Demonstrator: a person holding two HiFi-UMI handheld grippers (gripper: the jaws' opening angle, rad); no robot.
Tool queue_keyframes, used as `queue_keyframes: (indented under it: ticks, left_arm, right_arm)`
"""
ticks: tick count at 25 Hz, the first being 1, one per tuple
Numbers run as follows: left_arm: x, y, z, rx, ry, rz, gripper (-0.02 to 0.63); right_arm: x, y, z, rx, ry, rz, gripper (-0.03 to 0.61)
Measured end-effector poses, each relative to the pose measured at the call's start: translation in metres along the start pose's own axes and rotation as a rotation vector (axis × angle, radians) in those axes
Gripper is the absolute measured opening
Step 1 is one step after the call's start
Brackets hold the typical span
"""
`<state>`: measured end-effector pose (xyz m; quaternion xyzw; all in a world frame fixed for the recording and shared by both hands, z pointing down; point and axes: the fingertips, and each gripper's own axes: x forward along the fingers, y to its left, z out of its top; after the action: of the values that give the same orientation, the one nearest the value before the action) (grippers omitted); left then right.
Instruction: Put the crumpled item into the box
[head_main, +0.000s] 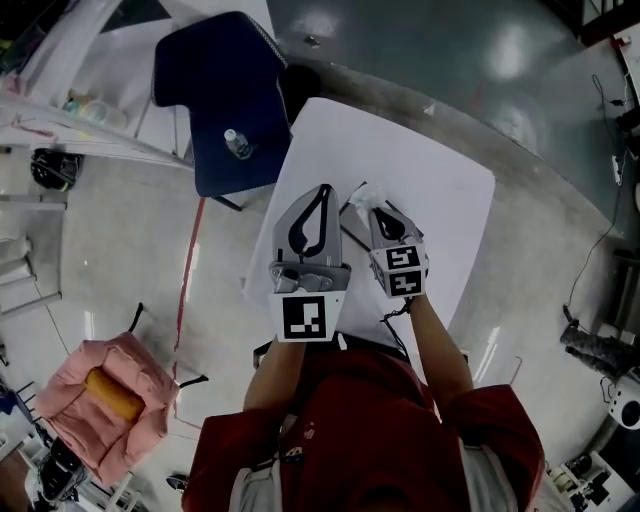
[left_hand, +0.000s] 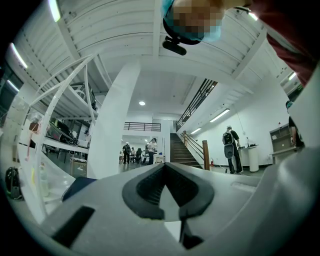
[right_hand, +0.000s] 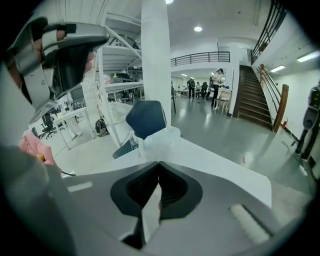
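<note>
From the head view, a person in a red top (head_main: 370, 420) holds both grippers side by side over a white tabletop (head_main: 445, 190). The left gripper (head_main: 324, 190) has its jaws brought together with nothing in them. The right gripper (head_main: 375, 210) sits lower, and a pale crumpled item (head_main: 358, 195) lies on the tabletop just past its tips. Beyond the far edge of the tabletop stands a dark blue chair (head_main: 215, 90) with a small bottle (head_main: 237, 143) on its seat. The left gripper view looks out across a bright hall with a white column (left_hand: 112, 125) and a staircase (left_hand: 182, 152). Its jaws meet at the tip and only open air shows through the gap behind them. In the right gripper view the jaws are likewise closed tip to tip, with bare tabletop showing between the pads. The crumpled item, translucent and whitish, stands right in front of the tips, and whether it touches them cannot be told. The chair is behind it.
</note>
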<state>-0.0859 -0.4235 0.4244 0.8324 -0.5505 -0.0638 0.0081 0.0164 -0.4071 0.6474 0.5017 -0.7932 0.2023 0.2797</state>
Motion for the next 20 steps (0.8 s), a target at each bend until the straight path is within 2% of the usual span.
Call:
queue_keyframes:
  ticks: [10,20]
  left_arm:
    - [0.003,0.005,-0.01,-0.02,-0.002,0.0,0.003]
    - [0.004,0.013,-0.019,-0.025,0.016,0.014,0.003]
  right_arm:
    - [0.027,-0.008,-0.063,-0.005,0.251,0.013,0.005]
    - [0.051,-0.012,-0.096,0.0,0.404,0.045,0.006]
